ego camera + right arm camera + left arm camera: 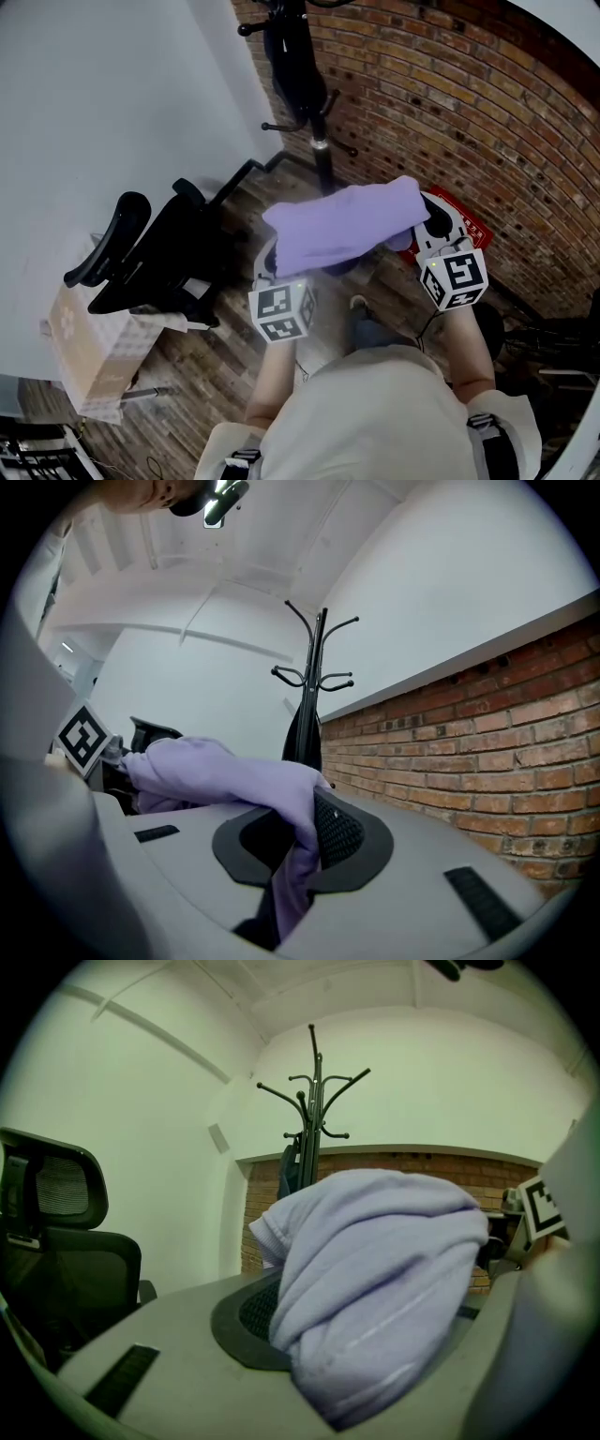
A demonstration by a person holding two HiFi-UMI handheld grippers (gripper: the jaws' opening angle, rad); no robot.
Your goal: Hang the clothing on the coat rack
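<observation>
Head view: the person stands facing the corner where the white wall (112,94) meets the brick wall (469,103). The lavender garment (347,225), bunched up, is carried clear of the floor and spans both tools. The left gripper (271,262) is clamped on one end of the cloth. The right gripper (433,223) is clamped on the other end, with a fold pinched between its pads. The coat rack (302,84) stands ahead in the corner with a dark item hanging on it; the garment does not touch it. A black office chair (150,253) sits to the person's left.
</observation>
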